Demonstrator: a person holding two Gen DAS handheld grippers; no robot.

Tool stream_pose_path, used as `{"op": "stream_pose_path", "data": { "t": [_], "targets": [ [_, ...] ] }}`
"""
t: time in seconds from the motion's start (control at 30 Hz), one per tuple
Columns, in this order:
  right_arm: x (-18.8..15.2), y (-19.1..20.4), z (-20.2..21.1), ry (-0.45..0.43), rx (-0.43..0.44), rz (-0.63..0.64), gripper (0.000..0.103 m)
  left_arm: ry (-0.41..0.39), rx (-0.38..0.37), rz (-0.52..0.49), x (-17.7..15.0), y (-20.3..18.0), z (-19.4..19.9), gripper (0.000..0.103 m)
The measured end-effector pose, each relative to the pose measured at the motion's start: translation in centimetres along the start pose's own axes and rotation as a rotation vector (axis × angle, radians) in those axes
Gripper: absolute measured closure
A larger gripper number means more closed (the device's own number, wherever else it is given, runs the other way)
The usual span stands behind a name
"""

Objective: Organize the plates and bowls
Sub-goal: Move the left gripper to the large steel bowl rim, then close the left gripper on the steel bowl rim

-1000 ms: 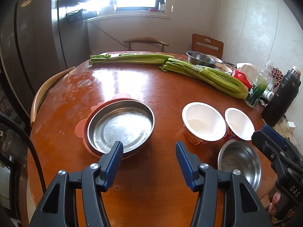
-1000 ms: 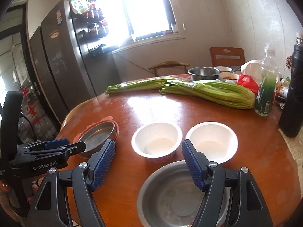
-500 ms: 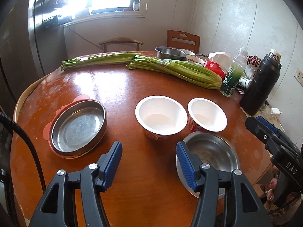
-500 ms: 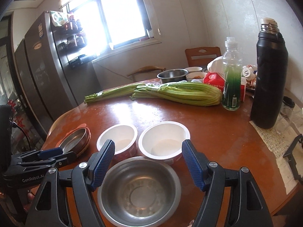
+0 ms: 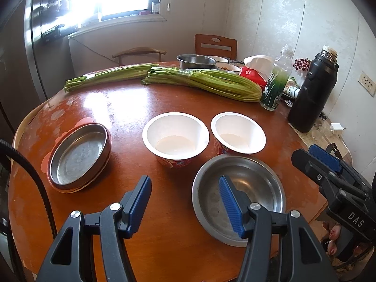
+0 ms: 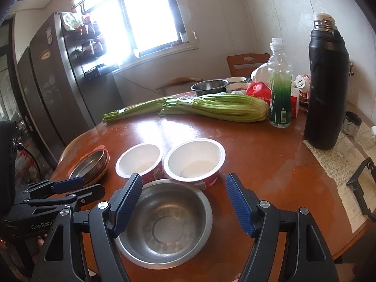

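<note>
1. Left wrist view: the left gripper [image 5: 184, 203] has its jaws parted with nothing between the blue pads; it holds nothing.
2. The steel bowl [image 5: 238, 197] sits at about 5 o'clock on the round table [image 5: 112, 108], partly behind the right-hand pad.
3. Two white paper bowls stand side by side at centre: the left paper bowl [image 5: 175, 136] and the right paper bowl [image 5: 238, 132], the latter touching the steel bowl's far rim.
4. The steel plate [image 5: 78, 156] rests on a pink plate [image 5: 85, 122] at 9 o'clock.
5. The right gripper [image 5: 329, 164] enters at 4 o'clock; how wide its jaws stand cannot be told here.
6. Right wrist view: the right gripper [image 6: 184, 203] is open wide and empty, its pads either side of the steel bowl [image 6: 164, 223] at 6 o'clock, not touching it.
7. The paper bowls [image 6: 195, 158] sit just beyond; the steel plate [image 6: 90, 165] lies at 9 o'clock.
8. Celery [image 6: 218, 107] lies at 12 o'clock and a black flask [image 6: 327, 82] stands at 2 o'clock.
</note>
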State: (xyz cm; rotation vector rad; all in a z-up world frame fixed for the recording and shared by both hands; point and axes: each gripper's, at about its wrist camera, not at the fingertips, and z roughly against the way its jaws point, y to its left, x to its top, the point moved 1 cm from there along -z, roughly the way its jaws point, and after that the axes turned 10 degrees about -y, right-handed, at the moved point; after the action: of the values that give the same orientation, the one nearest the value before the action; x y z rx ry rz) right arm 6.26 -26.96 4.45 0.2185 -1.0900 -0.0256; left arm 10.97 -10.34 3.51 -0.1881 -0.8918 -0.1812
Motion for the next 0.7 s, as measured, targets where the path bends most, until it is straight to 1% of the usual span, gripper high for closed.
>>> {"op": "stream_pose_path", "data": {
  "t": [0.17, 0.43, 0.7],
  "targets": [
    [-0.7, -0.1, 0.2, 0.007, -0.004, 0.002, 0.028, 0.002, -0.008, -0.004, -0.4, -0.4, -0.2, 0.043],
    [-2.1, -0.6, -0.1, 0.052, 0.016, -0.010, 0.028, 0.014, -0.029, -0.012, -1.2, -1.1, -0.8, 0.043],
    [-3.6, -1.0, -0.4, 0.084, -0.003, 0.003, 0.028, 0.035, -0.043, -0.013, -2.1, -1.4, -1.6, 0.043]
  ]
}}
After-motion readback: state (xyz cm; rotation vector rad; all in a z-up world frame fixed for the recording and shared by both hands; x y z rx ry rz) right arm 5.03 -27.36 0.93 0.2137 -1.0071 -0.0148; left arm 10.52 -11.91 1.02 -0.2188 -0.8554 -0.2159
